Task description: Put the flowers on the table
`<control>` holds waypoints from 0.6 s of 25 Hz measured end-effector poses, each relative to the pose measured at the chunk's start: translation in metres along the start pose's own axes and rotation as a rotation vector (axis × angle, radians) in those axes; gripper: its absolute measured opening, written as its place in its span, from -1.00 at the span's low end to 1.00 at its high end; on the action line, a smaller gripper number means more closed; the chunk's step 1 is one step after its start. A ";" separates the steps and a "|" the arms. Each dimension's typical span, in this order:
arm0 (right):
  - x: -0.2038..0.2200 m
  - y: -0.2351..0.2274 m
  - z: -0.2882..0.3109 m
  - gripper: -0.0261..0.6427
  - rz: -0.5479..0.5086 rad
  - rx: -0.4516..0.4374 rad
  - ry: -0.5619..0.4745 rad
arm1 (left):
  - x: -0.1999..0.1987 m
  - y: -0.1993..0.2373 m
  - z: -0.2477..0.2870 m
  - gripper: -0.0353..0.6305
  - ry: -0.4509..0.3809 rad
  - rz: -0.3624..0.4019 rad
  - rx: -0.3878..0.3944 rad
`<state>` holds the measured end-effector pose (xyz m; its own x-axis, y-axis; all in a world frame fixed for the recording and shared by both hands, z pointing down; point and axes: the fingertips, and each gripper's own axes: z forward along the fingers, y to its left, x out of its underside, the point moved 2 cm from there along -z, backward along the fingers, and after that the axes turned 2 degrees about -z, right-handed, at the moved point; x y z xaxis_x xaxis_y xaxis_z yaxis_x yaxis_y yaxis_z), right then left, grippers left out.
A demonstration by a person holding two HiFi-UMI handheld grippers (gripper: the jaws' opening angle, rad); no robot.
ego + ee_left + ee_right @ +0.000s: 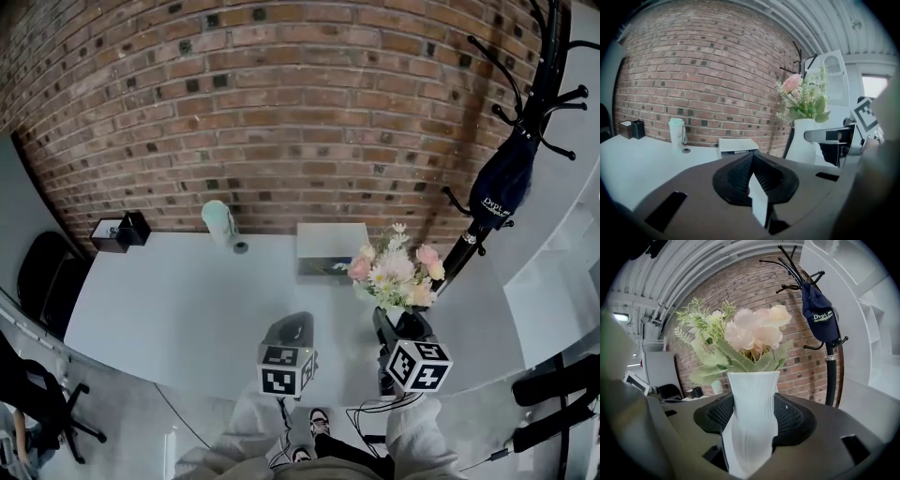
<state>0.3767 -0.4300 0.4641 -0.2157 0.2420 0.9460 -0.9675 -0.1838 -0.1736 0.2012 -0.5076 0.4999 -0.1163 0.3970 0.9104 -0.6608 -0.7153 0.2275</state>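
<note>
Nearest the person, the left gripper (754,180) had its dark ribbed jaws drawn together with nothing between them, held low over the near edge of the table (169,300). Just to its right, the right gripper (752,427) had its mesh-textured jaws clamped on the lower body of a white vase (753,413), which stood upright, narrow-waisted and fluted with fine vertical ribs. The vase held the flowers (754,333): soft pale-pink and cream blooms among broad grey-green leaves and feathery sprigs, spreading wider than the vase's mouth. From the head view the bouquet sat over the near right part of the table; whether the vase's base touched the top could not be told. The tabletop was smooth, pale grey and matte, with a curved near edge. Farther back, near the middle, lay a white rectangular box (332,248), and left of it a pale mint tumbler (218,223) stood with a small round piece beside its foot. At the far left corner sat small black and white boxes (122,231). Beyond the table rose a rough red brick wall (281,112), and at the far right a black coat stand (544,56) carried a navy cap (819,317).
</note>
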 end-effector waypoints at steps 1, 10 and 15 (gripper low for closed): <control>0.001 -0.003 0.008 -0.14 0.002 -0.003 0.005 | 0.000 0.000 0.008 -0.87 0.006 -0.002 0.001; 0.005 -0.018 0.082 -0.14 -0.006 -0.039 0.046 | 0.004 0.022 0.072 -0.87 0.056 -0.030 -0.015; 0.010 -0.024 0.117 -0.14 -0.005 -0.058 0.066 | 0.000 0.032 0.103 -0.87 0.060 -0.040 -0.018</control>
<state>0.4137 -0.5348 0.5095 -0.2174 0.3057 0.9270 -0.9742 -0.1274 -0.1864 0.2563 -0.5896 0.5421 -0.1336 0.4590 0.8783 -0.6792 -0.6878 0.2562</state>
